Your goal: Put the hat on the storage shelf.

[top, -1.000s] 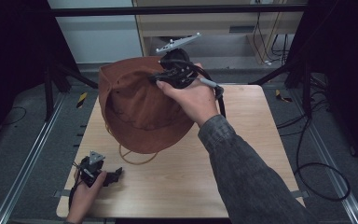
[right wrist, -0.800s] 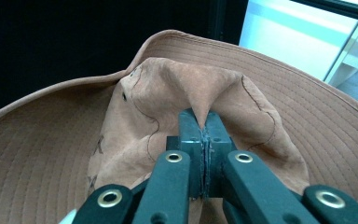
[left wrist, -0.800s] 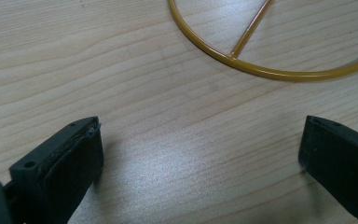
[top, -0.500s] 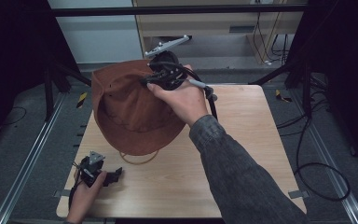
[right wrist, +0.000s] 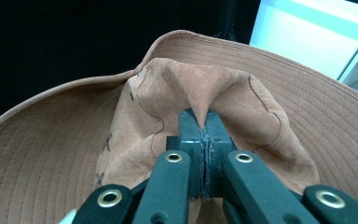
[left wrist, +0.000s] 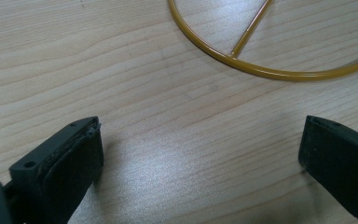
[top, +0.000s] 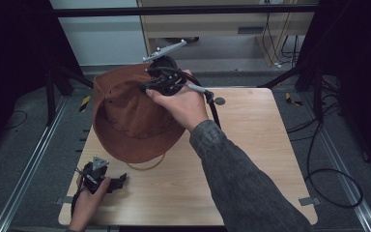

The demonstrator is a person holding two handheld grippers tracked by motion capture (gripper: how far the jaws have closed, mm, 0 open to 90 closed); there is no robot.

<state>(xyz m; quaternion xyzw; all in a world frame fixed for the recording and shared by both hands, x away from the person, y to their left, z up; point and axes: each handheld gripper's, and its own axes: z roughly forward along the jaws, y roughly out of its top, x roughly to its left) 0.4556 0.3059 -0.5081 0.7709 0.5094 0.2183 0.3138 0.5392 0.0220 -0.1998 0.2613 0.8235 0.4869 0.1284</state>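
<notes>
Above the far left part of the pale wooden table [top: 251, 145], the right gripper [top: 160, 83] holds up a brown, soft suede-like bucket hat [top: 130, 121] by a pinch of its crown. In the right gripper view the two black jaws stand pressed together with a fold of the crown fabric [right wrist: 200, 100] rising between them in a peak, so the grip is on cloth alone, not on the brim. The hat hangs below and toward the person from that pinch; its wide brim [right wrist: 42, 154], stitched in close concentric rows, spreads around the crown and droops toward the tabletop at its near edge. The material looks limp and matte, creased where it is gathered, with darker seam lines over the crown.

Beneath the near rim of the hat lies a thin yellow ring of wire or plastic with a straight spoke across it [left wrist: 242, 56], flat on the wood; from the high view only an arc of it peeps out. The left gripper [top: 107, 180] rests near the front left corner of the table, its jaws spread wide with nothing between them, pointing toward that ring, to which it is much the nearer hand. Any setting down of the hat turns on how the crown sits over the ring directly under it.
</notes>
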